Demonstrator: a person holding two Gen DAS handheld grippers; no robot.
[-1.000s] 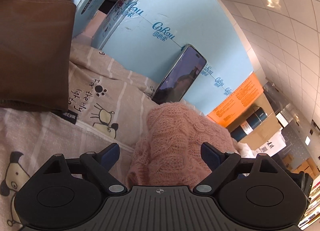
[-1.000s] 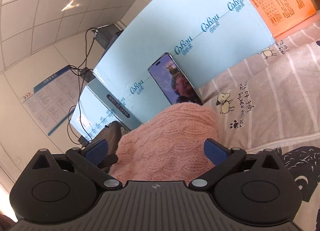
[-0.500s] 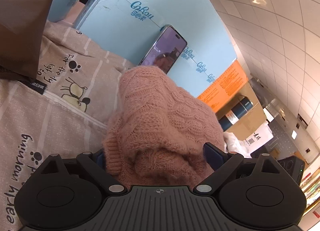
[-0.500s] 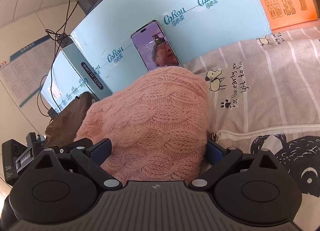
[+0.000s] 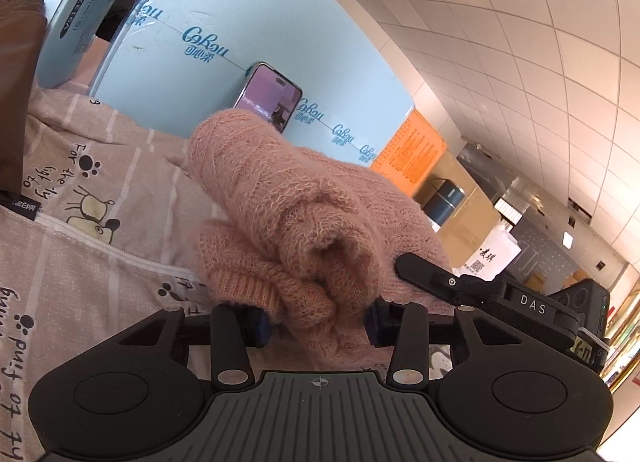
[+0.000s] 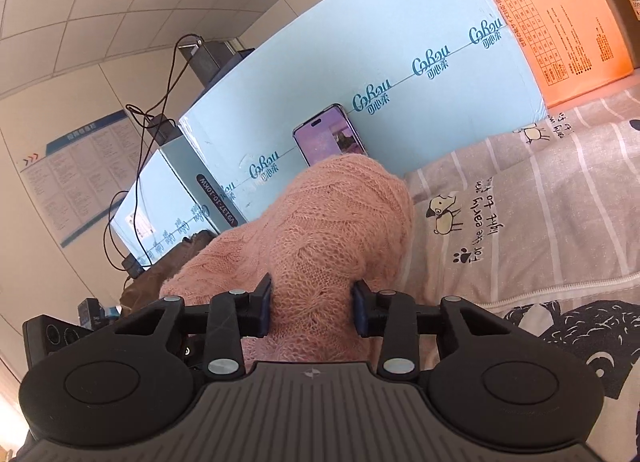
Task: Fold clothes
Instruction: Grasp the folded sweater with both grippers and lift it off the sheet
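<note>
A pink cable-knit sweater (image 5: 304,221) lies bunched on the printed bedsheet (image 5: 92,262). My left gripper (image 5: 318,322) is closing, and its blue pads squeeze a thick roll of the knit at the sweater's near end. In the right wrist view the same sweater (image 6: 332,229) fills the middle. My right gripper (image 6: 312,310) is closing too, pads pressed into a fold of the knit. The right gripper's black finger (image 5: 432,278) shows beside the sweater in the left wrist view.
A phone (image 5: 268,95) leans on a pale blue board (image 5: 248,33) behind the sweater. A brown garment (image 5: 16,73) lies at the far left. An orange sheet (image 6: 560,13), a dark flask (image 5: 444,201) and boxes stand to the right. Cables (image 6: 132,165) hang on the wall.
Both grippers went from wide open around the sweater to closed on bunched knit. The sweater's near end has gathered into a roll and looms closer in both views.
</note>
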